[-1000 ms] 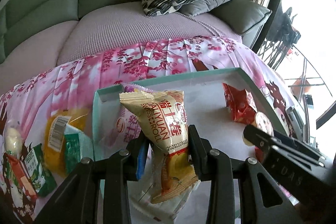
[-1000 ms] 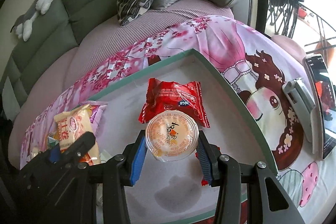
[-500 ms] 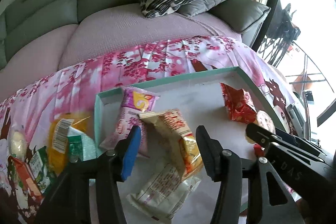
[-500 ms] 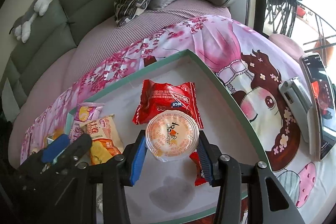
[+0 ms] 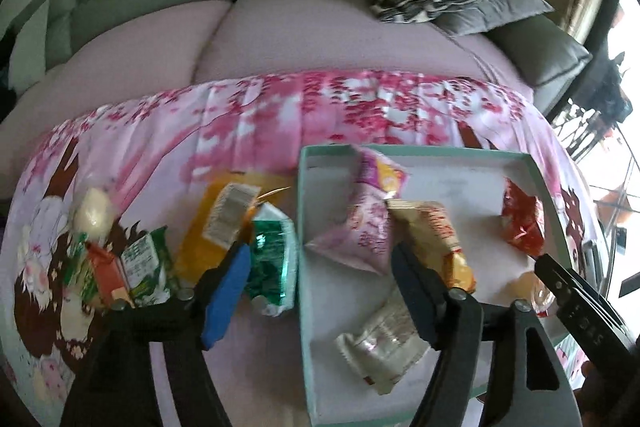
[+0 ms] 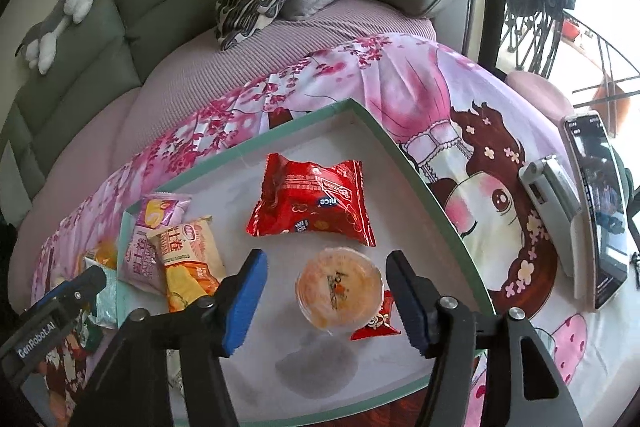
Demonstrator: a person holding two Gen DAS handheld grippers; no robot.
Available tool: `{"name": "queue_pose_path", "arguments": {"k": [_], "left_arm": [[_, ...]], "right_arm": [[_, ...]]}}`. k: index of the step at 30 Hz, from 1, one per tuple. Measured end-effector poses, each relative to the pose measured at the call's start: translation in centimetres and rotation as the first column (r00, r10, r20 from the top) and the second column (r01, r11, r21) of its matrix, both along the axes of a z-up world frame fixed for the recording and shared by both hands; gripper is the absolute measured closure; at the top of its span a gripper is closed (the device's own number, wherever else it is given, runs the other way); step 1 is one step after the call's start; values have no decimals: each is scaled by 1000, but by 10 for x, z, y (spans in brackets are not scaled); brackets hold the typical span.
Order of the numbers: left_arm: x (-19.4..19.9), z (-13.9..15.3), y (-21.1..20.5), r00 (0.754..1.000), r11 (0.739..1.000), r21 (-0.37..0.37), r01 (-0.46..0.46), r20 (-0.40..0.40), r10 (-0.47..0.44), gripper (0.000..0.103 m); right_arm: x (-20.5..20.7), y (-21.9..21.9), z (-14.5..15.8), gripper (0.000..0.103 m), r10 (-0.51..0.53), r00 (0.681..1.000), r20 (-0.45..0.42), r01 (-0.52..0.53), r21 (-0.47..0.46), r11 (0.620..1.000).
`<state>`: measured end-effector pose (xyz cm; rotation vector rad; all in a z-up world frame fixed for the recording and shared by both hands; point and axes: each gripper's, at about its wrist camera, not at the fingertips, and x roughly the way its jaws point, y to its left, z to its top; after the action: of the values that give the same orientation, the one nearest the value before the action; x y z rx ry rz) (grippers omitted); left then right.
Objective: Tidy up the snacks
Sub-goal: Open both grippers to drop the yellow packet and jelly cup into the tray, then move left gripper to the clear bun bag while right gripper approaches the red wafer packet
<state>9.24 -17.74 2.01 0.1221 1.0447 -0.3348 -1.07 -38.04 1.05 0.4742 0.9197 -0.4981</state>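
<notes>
- Snacks are lying partly inside a shallow teal-rimmed tray (image 6: 416,179) and partly outside it on the pink floral cloth (image 5: 256,115) covering the bench.
- Inside the tray, a red rice-cracker packet (image 6: 310,205) is sitting near the middle, with a clear round jelly cup (image 6: 339,289) just in front of it, resting partly over a small red packet (image 6: 378,323).
- At the tray's left end, a beige egg-roll packet (image 6: 188,261) is overlapping a pink packet (image 6: 146,251), and a pale wrapper (image 5: 380,343) is lying nearer the camera.
- Outside the tray, a green foil packet (image 5: 274,259), a yellow pouch (image 5: 218,223) and smaller green and orange packets (image 5: 120,267) are lying on the cloth.
- The right hand-held gripper (image 6: 326,301) has just been opening; its jaws are standing apart around the jelly cup, not pressing it.
- The left hand-held gripper (image 5: 320,281) has also just been opening and is gaping wide over the tray's left wall, holding nothing.
- A phone (image 6: 600,203) is lying on the cloth right of the tray.
</notes>
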Motion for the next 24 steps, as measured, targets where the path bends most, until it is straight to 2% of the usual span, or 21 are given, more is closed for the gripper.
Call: {"name": "queue_pose_path", "arguments": {"k": [4,5,7,17,19,20,24], "left_arm": [[5,-2,10,999,999,-3,-40,-12,40,24],[6,-4,12,999,999,2,-51,-14,51,17],[8,-6,15,998,998,6,-69,-14,69,12],[9,-9,22,994,993,26,-113,17,112,5],[9,-9,23,993,992,27,-120,24,119,5],[9,-9,24,992,992,32,-125,29,124,3],[10,-9,27,990,989,40,-139,35,138,2]], "right_arm": [[1,2,-1,27,6,1000,-13,-6,-12,1000],[2,2,-1,25,7,1000,-17,-7,-16,1000],[2,2,-1,24,8,1000,-25,-9,-24,1000],[4,5,-2,12,23,999,-39,-25,-44,999],[5,6,-2,7,27,999,-40,-29,-46,999],[4,7,-2,0,29,999,-37,-31,-47,998],[5,9,-1,0,38,999,-33,-39,-52,998]]}}
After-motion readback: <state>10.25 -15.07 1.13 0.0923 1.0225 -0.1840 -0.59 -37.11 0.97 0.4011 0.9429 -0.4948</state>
